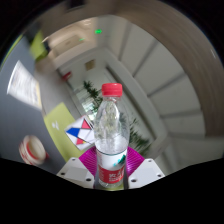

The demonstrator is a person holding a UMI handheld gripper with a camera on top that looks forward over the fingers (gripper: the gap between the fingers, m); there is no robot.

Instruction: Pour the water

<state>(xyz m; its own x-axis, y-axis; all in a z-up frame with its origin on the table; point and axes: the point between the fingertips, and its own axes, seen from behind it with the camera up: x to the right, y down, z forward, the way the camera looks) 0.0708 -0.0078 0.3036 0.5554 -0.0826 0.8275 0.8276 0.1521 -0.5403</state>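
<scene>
A clear plastic water bottle [110, 135] with a red cap [112, 90] and a red and green label stands upright between my fingers. My gripper [111, 168] is shut on the bottle's lower body, with the magenta pads [88, 160] pressed on both sides. The view is tilted, and the bottle is held above the table. A red and white cup [33, 150] stands on the table to the left, below and beyond the fingers.
A wooden table [62, 128] lies below at the left with a red, white and blue sheet [78, 128] on it. A green plant [95, 97] stands behind the bottle. White walls and a ceiling fill the background.
</scene>
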